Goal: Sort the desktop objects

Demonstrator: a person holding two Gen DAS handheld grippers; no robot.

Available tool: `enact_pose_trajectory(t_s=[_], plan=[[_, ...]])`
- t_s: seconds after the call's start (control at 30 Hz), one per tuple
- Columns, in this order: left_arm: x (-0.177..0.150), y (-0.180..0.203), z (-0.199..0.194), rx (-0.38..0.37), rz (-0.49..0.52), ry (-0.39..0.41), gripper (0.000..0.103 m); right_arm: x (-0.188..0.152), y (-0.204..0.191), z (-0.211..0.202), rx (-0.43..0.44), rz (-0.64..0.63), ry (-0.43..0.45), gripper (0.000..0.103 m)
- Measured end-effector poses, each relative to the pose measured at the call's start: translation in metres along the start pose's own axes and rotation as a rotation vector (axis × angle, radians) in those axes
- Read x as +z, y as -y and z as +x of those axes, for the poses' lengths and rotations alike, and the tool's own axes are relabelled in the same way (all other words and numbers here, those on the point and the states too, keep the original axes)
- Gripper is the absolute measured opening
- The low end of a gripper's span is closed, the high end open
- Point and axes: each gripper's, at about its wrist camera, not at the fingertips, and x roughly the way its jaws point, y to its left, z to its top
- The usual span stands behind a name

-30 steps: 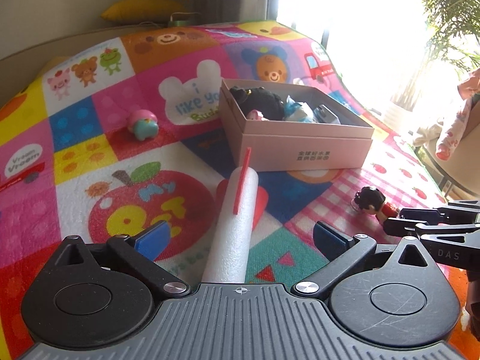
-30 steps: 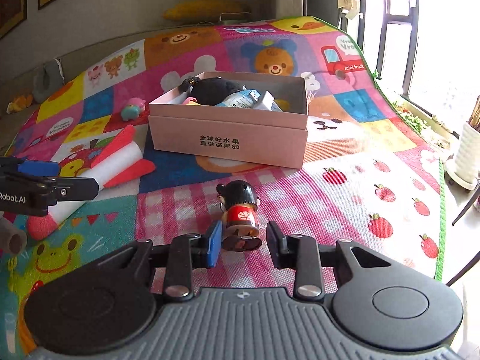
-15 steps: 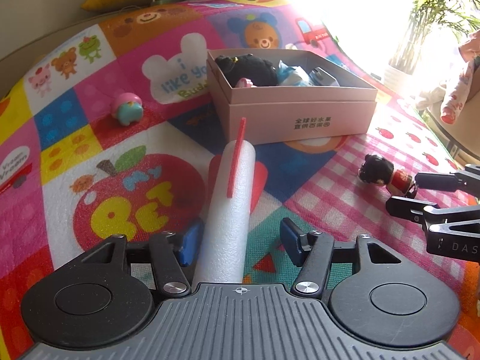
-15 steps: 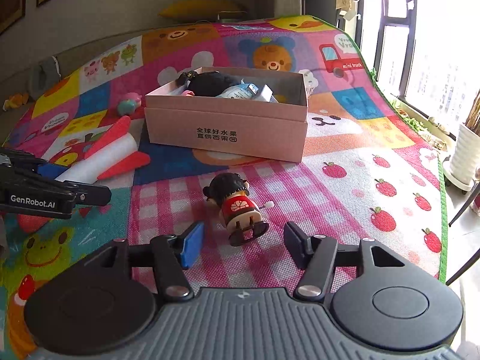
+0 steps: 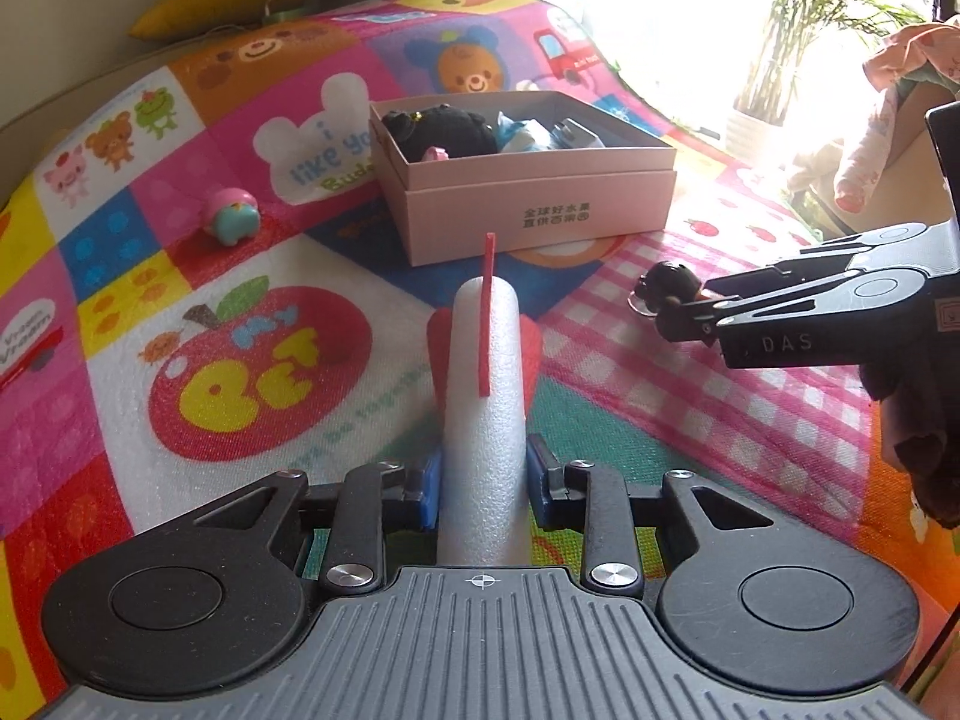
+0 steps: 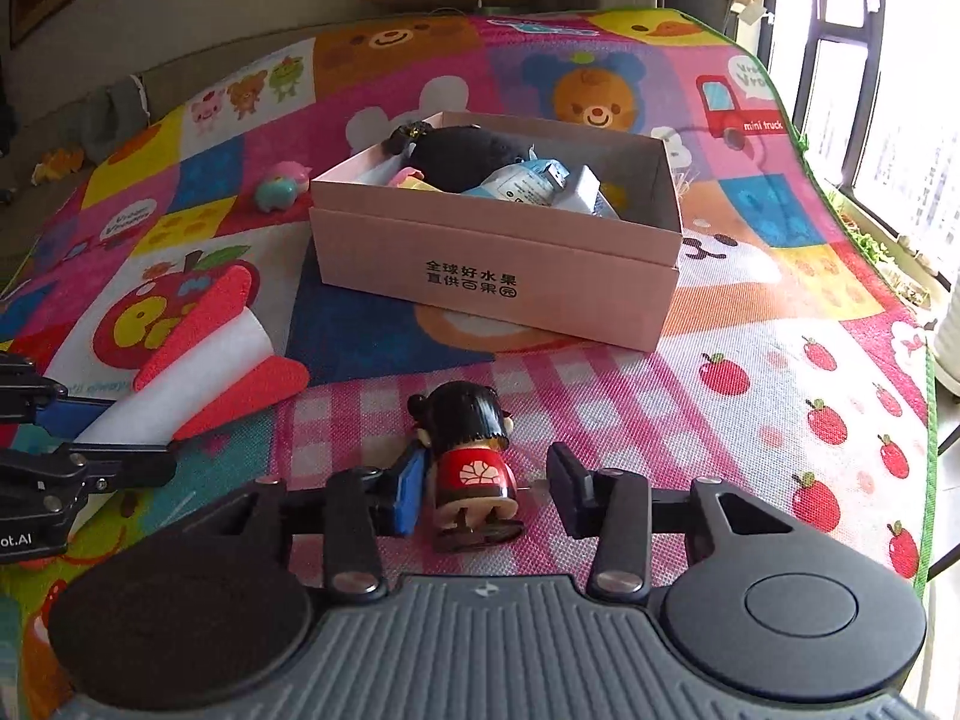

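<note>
Left gripper: your left gripper [image 5: 485,489] is clamped on the white foam rocket [image 5: 486,396]; both blue pads press its round body, and the red fins sit further out toward the nose end.
Right gripper: your right gripper [image 6: 483,489] has its jaws closing around the wind-up doll [image 6: 471,456]; the blue pad touches the doll's side, the black pad stands clear of it, so nothing is gripped.
Doll: hard, glossy figure, black hair bun, red body with a white fan mark, standing on the pink checked patch of the play mat [image 6: 750,396].
Rocket: soft, grainy foam cylinder with flat red fins; its far end lies on the mat near the apple print.
Box: the pink cardboard box [image 6: 498,264] sits just beyond both toys, its near wall square to you, lid nested under it, printed characters on the front.
Box contents: a black plush toy [image 6: 462,156] and pale blue packets [image 6: 528,183] fill the left and middle; the right corner shows bare floor.
Open room: bare mat lies to the right of the doll up to the green-trimmed mat edge.
Stray toy: a small teal and pink figure [image 5: 231,217] sits left of the box, well apart from it.
Edges: beyond the mat's right edge are a window and a potted plant [image 5: 840,18].
</note>
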Motion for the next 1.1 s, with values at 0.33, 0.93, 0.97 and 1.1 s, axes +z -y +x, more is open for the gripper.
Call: enact_pose_trajectory(t_s=[0.33, 0.93, 0.97, 1.1], plan=[[0.009, 0.000, -0.009, -0.067, -0.043, 0.051, 0.057, -0.018, -0.004, -0.030, 0.044, 0.011, -0.019, 0.042], [0.136, -0.151, 0.145, 0.352, -0.197, 0.011, 0.082, -0.007, 0.034, -0.022, -0.005, 0.228, 0.244, 0.089], [0.138, -0.156, 0.152, 0.355, -0.205, 0.003, 0.081, -0.008, 0.037, -0.013, -0.007, 0.256, 0.202, 0.089], [0.142, -0.168, 0.172, 0.348, -0.231, -0.013, 0.080, -0.006, 0.050, -0.002, 0.010, 0.343, 0.148, 0.089]])
